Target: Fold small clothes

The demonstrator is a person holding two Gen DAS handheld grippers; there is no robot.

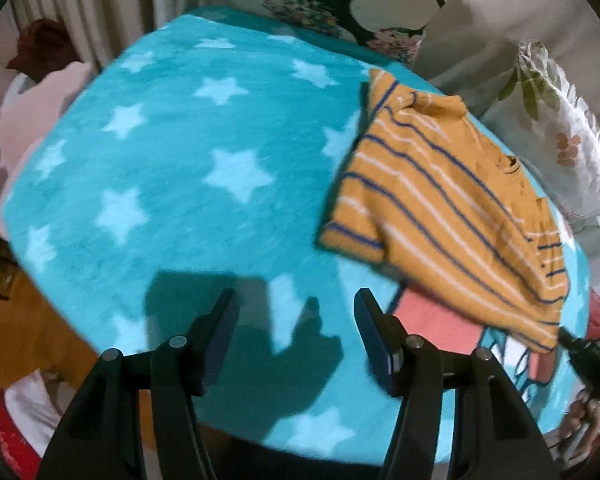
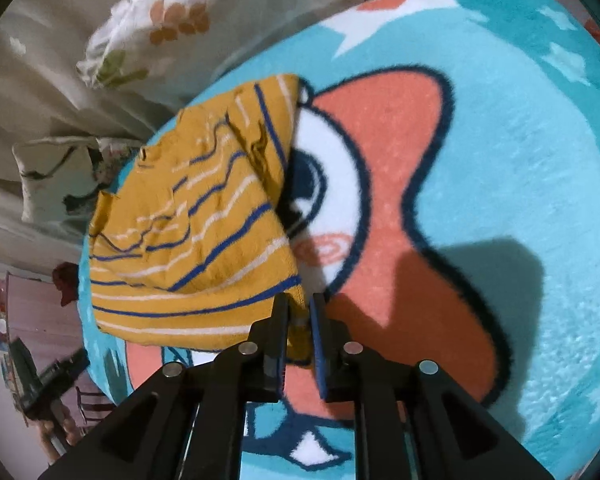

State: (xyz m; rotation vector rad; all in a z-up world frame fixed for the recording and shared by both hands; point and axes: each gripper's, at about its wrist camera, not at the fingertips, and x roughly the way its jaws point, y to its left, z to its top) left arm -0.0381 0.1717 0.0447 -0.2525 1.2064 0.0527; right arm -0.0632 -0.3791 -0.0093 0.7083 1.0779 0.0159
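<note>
Right claw pinches just the striped shirt corner, so it could slip out mid-fold; left claw hangs open over the star blanket.

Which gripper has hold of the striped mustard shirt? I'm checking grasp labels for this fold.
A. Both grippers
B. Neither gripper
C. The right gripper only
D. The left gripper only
C: the right gripper is pinched on a corner of the striped mustard shirt, while the left gripper stands open over the star blanket with nothing between its fingers.
</note>
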